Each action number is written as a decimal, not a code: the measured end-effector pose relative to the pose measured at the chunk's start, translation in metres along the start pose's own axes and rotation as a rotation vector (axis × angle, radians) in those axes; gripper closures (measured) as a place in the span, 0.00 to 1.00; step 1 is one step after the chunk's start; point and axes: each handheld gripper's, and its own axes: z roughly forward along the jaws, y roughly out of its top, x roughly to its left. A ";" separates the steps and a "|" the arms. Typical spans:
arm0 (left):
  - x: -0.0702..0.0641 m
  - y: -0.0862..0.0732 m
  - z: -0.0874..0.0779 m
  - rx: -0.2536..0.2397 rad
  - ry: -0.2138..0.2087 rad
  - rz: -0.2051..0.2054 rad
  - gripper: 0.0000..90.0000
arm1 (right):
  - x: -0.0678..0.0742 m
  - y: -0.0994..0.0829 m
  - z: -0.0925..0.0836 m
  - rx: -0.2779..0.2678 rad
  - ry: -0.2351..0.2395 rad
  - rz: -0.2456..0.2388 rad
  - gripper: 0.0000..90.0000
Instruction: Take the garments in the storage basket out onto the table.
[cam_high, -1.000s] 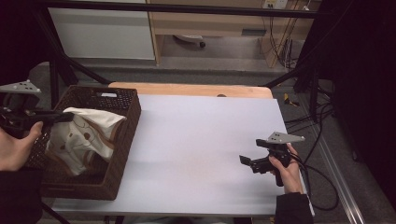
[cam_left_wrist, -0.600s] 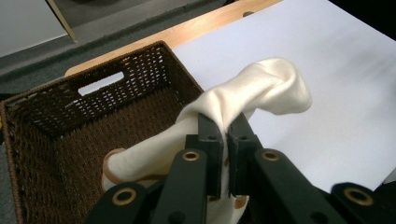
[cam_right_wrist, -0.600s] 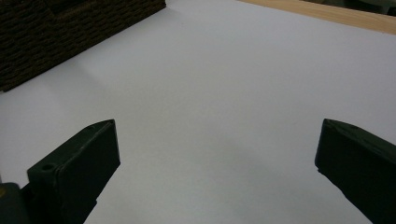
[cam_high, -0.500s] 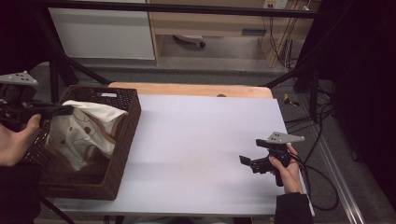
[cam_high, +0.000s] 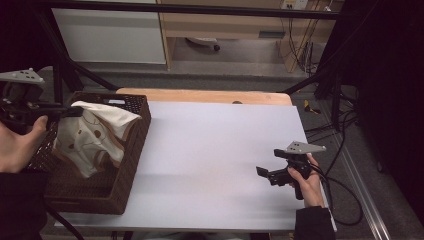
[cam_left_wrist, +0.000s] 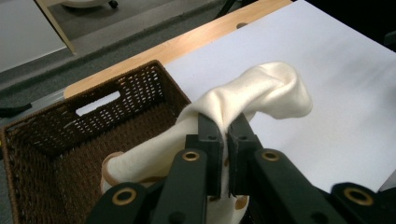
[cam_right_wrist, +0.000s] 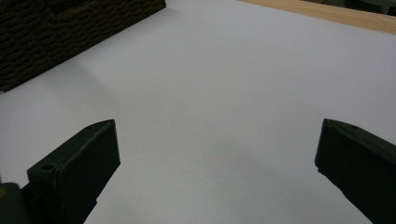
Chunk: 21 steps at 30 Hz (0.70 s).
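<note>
A cream cloth (cam_high: 97, 132) with brown markings hangs over the dark wicker basket (cam_high: 127, 165) at the table's left. My left gripper (cam_high: 75, 111) is shut on the cloth's top edge and holds it above the basket. In the left gripper view the jaws pinch a fold of the cloth (cam_left_wrist: 261, 91), and the basket (cam_left_wrist: 60, 140) lies below. My right gripper (cam_high: 261, 171) rests low over the white table near its right front, jaws open and empty. Its two fingers (cam_right_wrist: 74, 172) stand wide apart over bare table.
The white table top (cam_high: 215, 150) spreads between basket and right gripper, with a wooden strip (cam_high: 210, 96) along its far edge. Black frame bars and cables (cam_high: 345, 135) run along the right side. A corner of the basket (cam_right_wrist: 56, 32) lies far from the right gripper.
My left gripper has risen with the cloth, drawing more of it up out of the basket. The right gripper has stayed where it was.
</note>
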 end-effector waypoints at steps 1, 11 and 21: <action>0.000 0.002 0.000 0.003 -0.004 0.006 0.96 | 0.000 0.000 0.000 0.000 -0.001 -0.002 0.01; -0.007 0.014 0.004 -0.008 -0.031 0.016 0.96 | 0.000 0.000 0.000 0.000 0.000 0.000 0.01; -0.015 0.025 0.008 -0.014 -0.045 0.034 0.96 | 0.000 0.000 0.000 -0.001 0.000 -0.001 0.01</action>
